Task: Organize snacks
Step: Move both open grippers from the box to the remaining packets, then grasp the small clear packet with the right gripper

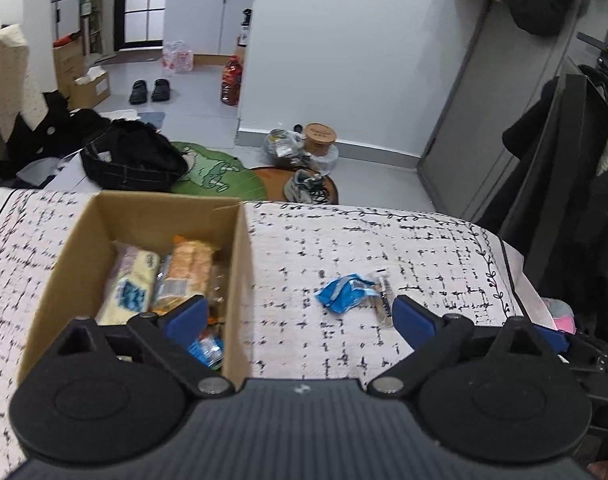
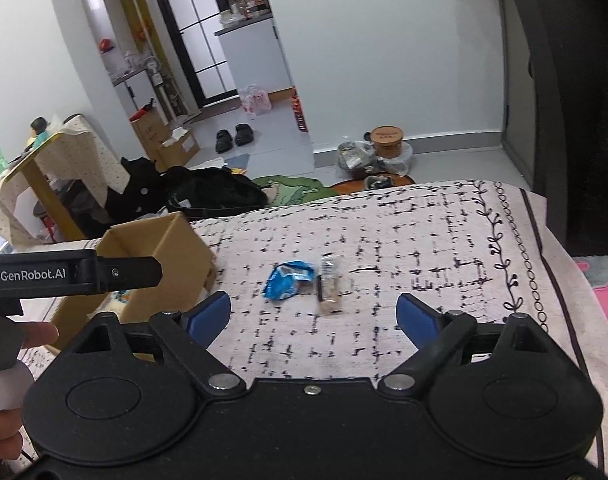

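Observation:
A brown cardboard box [image 1: 240, 264] stands on the patterned white cloth and holds several snack packs, among them a pale yellow one [image 1: 130, 284] and an orange cracker pack [image 1: 186, 274]. A blue snack packet [image 1: 342, 290] and a clear-wrapped snack [image 1: 382, 298] lie on the cloth right of the box. My left gripper [image 1: 298, 314] is open and empty, its left finger over the box. My right gripper [image 2: 312, 314] is open and empty, just short of the blue packet [image 2: 288, 280] and the clear snack [image 2: 329, 284]. The box [image 2: 172, 248] is at its left.
The cloth-covered table [image 2: 444, 240] ends at its far edge and right edge. The left gripper's body [image 2: 72, 272] and a hand reach across the left of the right wrist view. Bags, shoes and a green mat [image 1: 220, 172] lie on the floor beyond.

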`<state>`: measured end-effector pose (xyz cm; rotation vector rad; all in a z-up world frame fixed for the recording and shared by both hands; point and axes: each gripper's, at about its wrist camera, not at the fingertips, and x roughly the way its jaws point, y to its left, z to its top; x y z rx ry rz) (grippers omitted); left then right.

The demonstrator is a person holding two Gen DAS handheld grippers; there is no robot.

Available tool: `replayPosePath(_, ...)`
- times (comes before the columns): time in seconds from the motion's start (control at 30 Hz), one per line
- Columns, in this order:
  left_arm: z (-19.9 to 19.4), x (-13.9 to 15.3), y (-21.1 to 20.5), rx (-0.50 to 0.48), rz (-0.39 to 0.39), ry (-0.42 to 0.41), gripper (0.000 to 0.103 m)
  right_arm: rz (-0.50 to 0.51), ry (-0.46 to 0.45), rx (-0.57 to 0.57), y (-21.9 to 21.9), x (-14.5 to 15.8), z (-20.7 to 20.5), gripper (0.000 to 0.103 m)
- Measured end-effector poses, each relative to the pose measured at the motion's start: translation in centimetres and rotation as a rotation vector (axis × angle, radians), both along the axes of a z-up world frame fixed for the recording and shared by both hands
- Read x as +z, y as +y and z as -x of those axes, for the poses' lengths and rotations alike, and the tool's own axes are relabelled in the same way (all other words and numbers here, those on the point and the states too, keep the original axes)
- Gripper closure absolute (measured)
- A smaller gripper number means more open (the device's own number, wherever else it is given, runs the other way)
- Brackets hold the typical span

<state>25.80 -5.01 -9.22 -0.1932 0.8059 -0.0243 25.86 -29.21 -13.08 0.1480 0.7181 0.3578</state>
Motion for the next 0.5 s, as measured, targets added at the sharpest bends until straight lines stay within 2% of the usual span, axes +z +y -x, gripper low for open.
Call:
replayPosePath(0.27, -2.1, -1.0, -1.4, -0.059, 0.004, 0.0, 0.007, 0.016, -0.004, -0.032, -0.5, -0.7, -1.2, 0.013)
replayPosePath(0.33, -2.6, -1.4, -1.7, -0.068, -0.013, -0.005, 0.007, 0.022, -0.004, -0.036, -0.5, -1.0, -1.5, 0.016)
replayPosePath(0.4, -3.0, -1.7, -2.0, -0.075, -0.019, -0.007, 0.01, 0.024, 0.005, -0.032, -0.5, -1.4, -2.0, 0.022)
replayPosePath(0.5, -3.7, -2.3, -2.2, -0.083, -0.018, 0.003, 0.017, 0.009, 0.026, -0.028, -0.5, -2.1, -2.7, 0.028)
